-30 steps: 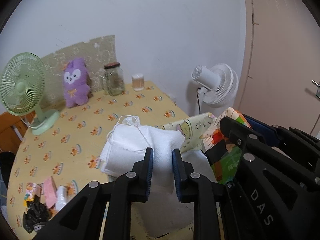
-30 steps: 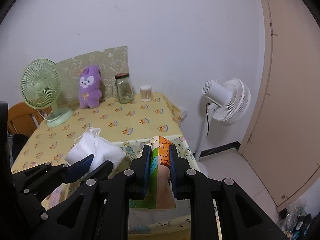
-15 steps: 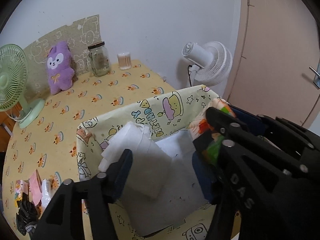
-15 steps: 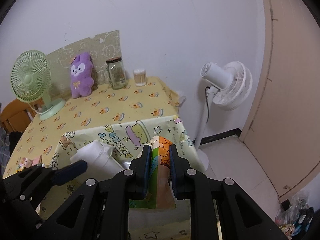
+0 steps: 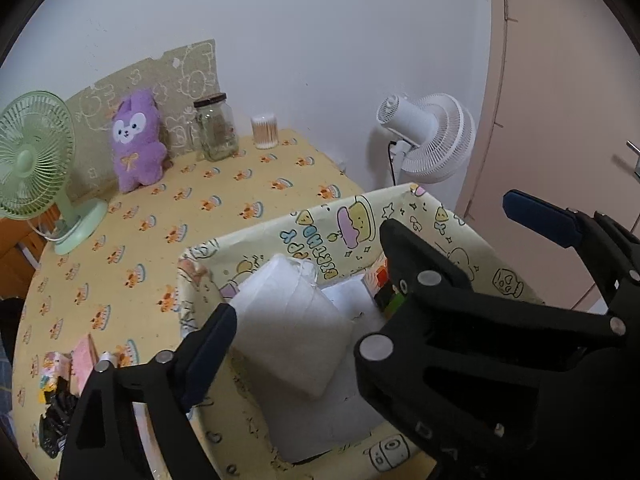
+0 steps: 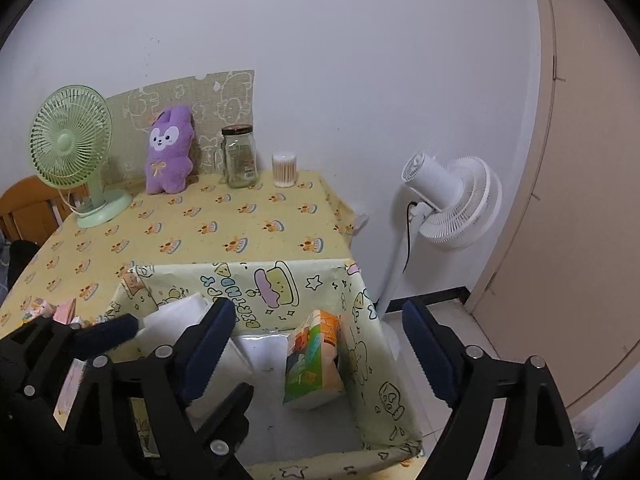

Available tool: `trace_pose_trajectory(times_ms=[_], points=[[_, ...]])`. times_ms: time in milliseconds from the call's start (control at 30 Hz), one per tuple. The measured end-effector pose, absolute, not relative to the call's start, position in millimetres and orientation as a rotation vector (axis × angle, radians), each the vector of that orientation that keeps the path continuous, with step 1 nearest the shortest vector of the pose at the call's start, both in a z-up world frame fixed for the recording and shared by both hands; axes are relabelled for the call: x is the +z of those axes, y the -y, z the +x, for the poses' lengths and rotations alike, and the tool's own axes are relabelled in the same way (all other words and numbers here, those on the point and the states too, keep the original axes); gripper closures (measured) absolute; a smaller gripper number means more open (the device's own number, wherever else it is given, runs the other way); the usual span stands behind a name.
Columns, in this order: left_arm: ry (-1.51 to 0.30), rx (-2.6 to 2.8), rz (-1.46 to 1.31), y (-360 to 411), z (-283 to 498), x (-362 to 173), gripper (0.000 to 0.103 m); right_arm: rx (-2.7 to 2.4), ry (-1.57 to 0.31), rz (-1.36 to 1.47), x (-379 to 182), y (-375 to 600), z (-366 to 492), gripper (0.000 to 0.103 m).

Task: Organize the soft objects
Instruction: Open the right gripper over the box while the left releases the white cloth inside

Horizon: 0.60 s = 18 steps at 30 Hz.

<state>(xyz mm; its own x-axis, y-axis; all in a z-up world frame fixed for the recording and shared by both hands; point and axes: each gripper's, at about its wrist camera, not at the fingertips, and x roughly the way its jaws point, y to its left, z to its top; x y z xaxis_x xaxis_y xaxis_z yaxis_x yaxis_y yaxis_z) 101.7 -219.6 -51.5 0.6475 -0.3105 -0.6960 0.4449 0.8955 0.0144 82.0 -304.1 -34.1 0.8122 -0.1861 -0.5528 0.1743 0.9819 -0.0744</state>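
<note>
Left wrist view: the left gripper (image 5: 304,332) jaws are opening, nothing gripped; the folded white cloth bundle (image 5: 288,320) lies inside the yellow cartoon-printed fabric bin (image 5: 320,216).

Right wrist view: the right gripper (image 6: 316,348) jaws are opening, empty; the colourful soft tissue pack (image 6: 312,360) stands in that bin.

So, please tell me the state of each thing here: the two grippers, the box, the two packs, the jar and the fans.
left gripper: jaws opening, empty
right gripper: jaws opening, empty
storage box: open-topped
white pack: in box, leaning
colourful pack: in box, upright
glass jar: lidded
green fan: blades not blurred
white fan: plugged in
</note>
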Motion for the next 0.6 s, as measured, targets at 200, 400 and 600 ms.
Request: trace_pose_trajectory(times_ms=[200,400,600], points=[[-0.733,-0.427,0.167,212,94,-36,0.007,-0.19,-0.576,-0.034,-16,298,72,0.01],[-0.699,-0.397,0.154,201,86,-21,0.002,-0.154,-0.559,-0.015,-4,291,64,0.007],[-0.689,-0.348,0.146,183,79,-17,0.0,-0.145,-0.541,-0.013,0,275,57,0.007]])
